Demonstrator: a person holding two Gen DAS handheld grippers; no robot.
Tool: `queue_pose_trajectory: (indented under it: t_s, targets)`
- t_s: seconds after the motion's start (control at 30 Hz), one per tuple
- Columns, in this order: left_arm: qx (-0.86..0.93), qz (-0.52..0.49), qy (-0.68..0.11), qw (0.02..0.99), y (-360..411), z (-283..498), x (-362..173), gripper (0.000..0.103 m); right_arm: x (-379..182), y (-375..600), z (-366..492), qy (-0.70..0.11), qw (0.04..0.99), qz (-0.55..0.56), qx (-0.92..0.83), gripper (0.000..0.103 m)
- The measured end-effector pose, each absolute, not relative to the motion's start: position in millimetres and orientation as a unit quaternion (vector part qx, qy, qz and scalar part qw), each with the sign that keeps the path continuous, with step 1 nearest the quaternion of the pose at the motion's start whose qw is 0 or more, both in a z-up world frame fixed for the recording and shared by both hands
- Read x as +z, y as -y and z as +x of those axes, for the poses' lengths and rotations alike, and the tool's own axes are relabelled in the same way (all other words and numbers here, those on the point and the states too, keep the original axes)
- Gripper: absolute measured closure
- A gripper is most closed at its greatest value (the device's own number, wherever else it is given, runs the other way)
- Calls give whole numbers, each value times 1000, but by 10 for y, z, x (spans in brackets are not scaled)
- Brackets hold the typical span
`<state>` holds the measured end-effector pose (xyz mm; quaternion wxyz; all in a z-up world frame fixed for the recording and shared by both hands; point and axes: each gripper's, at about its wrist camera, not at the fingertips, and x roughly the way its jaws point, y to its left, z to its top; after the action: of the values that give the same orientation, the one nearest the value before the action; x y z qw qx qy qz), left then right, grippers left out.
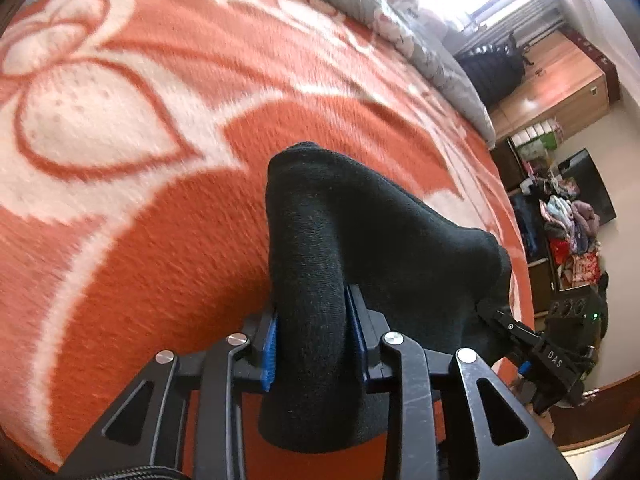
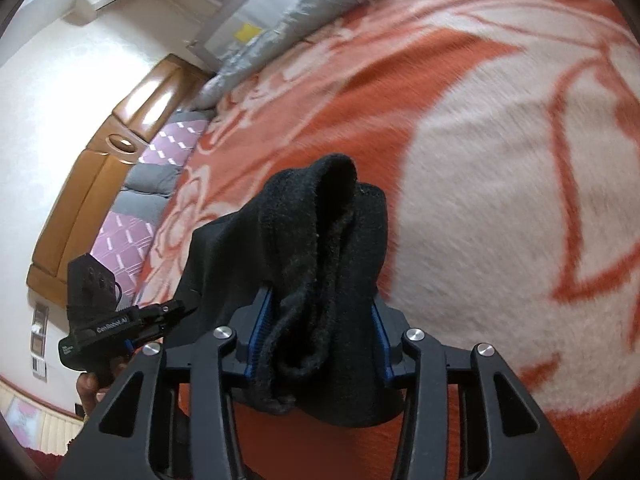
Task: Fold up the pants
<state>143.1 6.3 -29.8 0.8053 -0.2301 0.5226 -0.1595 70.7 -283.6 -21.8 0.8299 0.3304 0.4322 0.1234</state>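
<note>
The black pants [image 1: 360, 240] hang bunched between both grippers above an orange and white blanket [image 1: 140, 208]. My left gripper [image 1: 312, 336] is shut on one thick fold of the black fabric, held between its blue pads. My right gripper [image 2: 320, 340] is shut on another bunched part of the pants [image 2: 320, 248], with a hem edge showing. The right gripper also shows in the left wrist view [image 1: 516, 336], biting the cloth's right end. The left gripper shows in the right wrist view [image 2: 168, 316], at the cloth's left end. The rest of the pants is hidden below the grippers.
The blanket [image 2: 500, 160] covers a bed. A grey quilt [image 1: 420, 48] lies along its far edge. A wooden headboard [image 2: 100, 168] and purple pillows [image 2: 132, 236] are at one end. A wooden cabinet [image 1: 560, 88] and piled clothes [image 1: 568, 220] stand beyond the bed.
</note>
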Motion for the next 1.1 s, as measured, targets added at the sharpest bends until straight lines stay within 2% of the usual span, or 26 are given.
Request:
queue_pose_trajectory:
  t_s: [0.4,1.1]
  targets:
    - [-89,-225,-490,838,-607,1789,-103,73,-129,2315,1544,-429,838,294,167,58]
    - [-56,-206,-507,835,-783,1987,-558,72,-515,2116,1868,-469,823,271,170,57]
